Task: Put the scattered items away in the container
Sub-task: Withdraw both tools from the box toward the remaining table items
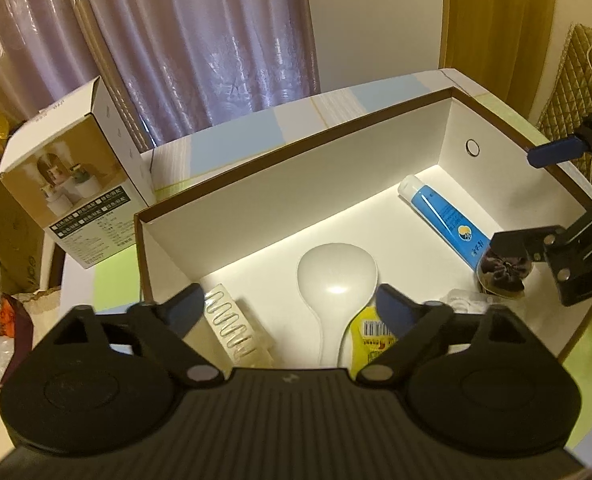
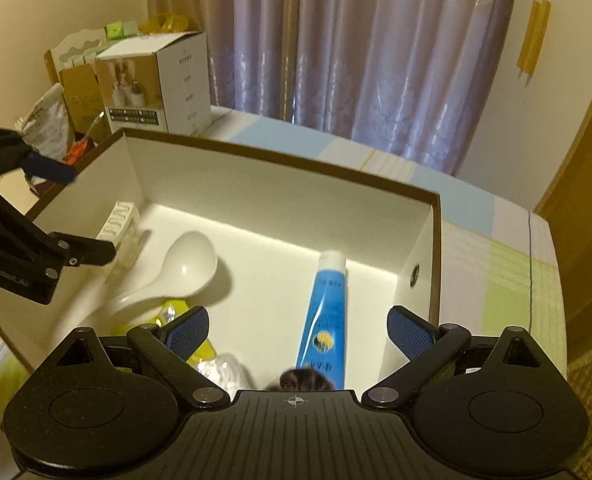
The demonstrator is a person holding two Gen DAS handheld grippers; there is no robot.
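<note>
An open rectangular box (image 2: pixel 279 204), white inside with a brown rim, is seen with a round hole in its right end wall. On its floor a blue tube (image 2: pixel 326 320) with a white cap is laid lengthwise toward the right, cap to the far side. A white rice spoon (image 2: pixel 175 276) is laid left of the middle, bowl upward. A clear bottle (image 1: pixel 231 328) with a wavy white pattern is placed against the left end. A yellow sachet (image 1: pixel 370 336) is found beside the spoon's handle, and a dark purple scrunchie (image 1: pixel 504 276) is found at the near end of the tube, with a clear crinkled packet (image 2: pixel 225 370) just beside it.
</note>
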